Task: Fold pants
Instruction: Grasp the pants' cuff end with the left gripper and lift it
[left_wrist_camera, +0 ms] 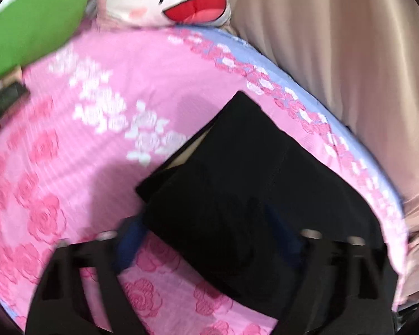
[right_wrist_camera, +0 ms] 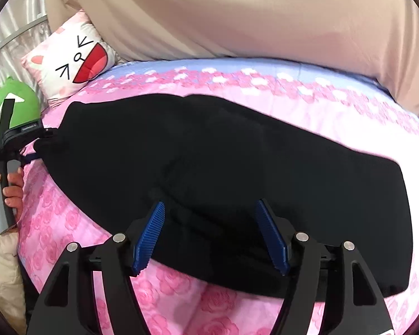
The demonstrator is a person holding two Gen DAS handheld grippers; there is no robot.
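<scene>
Black pants (right_wrist_camera: 237,167) lie folded lengthwise across the pink rose bedsheet (right_wrist_camera: 69,237). My right gripper (right_wrist_camera: 211,223) hovers open over the middle of their near edge, and its blue pads (right_wrist_camera: 150,234) pinch nothing. In the blurred left wrist view the pants' end (left_wrist_camera: 251,181) lies between the fingers of my left gripper (left_wrist_camera: 206,234). Those jaws stand wide apart, with one blue pad (left_wrist_camera: 131,240) just off the cloth's edge. The right wrist view shows the left gripper (right_wrist_camera: 43,139) at the pants' far left end, held by a hand (right_wrist_camera: 12,184).
A cat-face pillow (right_wrist_camera: 72,61) and a green plush (right_wrist_camera: 25,95) sit at the head of the bed. Beige fabric (right_wrist_camera: 237,14) hangs along the far side. A cream quilt (right_wrist_camera: 0,273) lies at the near left. A dark object (left_wrist_camera: 2,103) rests at the sheet's left edge.
</scene>
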